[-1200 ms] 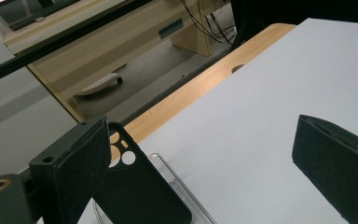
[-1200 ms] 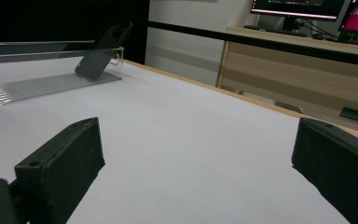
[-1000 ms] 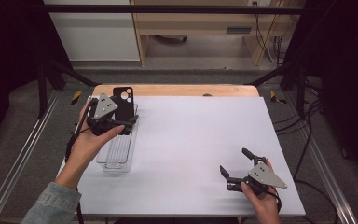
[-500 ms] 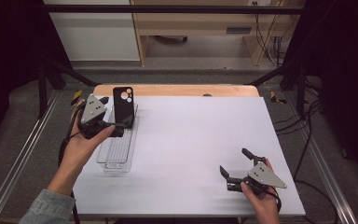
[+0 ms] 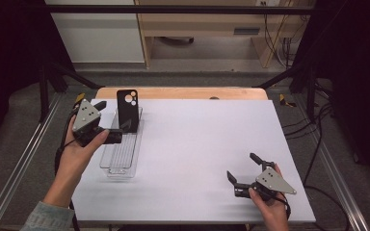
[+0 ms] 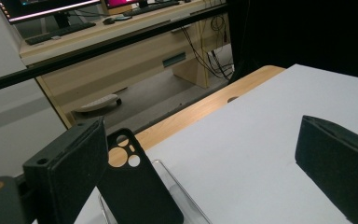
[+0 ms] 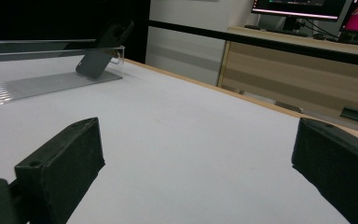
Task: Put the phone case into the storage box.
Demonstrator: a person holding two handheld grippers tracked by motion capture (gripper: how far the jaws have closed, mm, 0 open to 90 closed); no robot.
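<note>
Left tongs (image 5: 107, 120) now pulled back open and empty, phone case (image 5: 127, 109) left leaning upright at far end of clear tray (image 5: 120, 161); placement looks done; right tongs (image 5: 243, 174) open, idle on tabletop (image 5: 197, 144).

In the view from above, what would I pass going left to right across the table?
Left gripper, held in a hand → clear plastic tray with a black phone case leaning at its far end → a bare stretch of white table → right gripper, held in the other hand.
</note>
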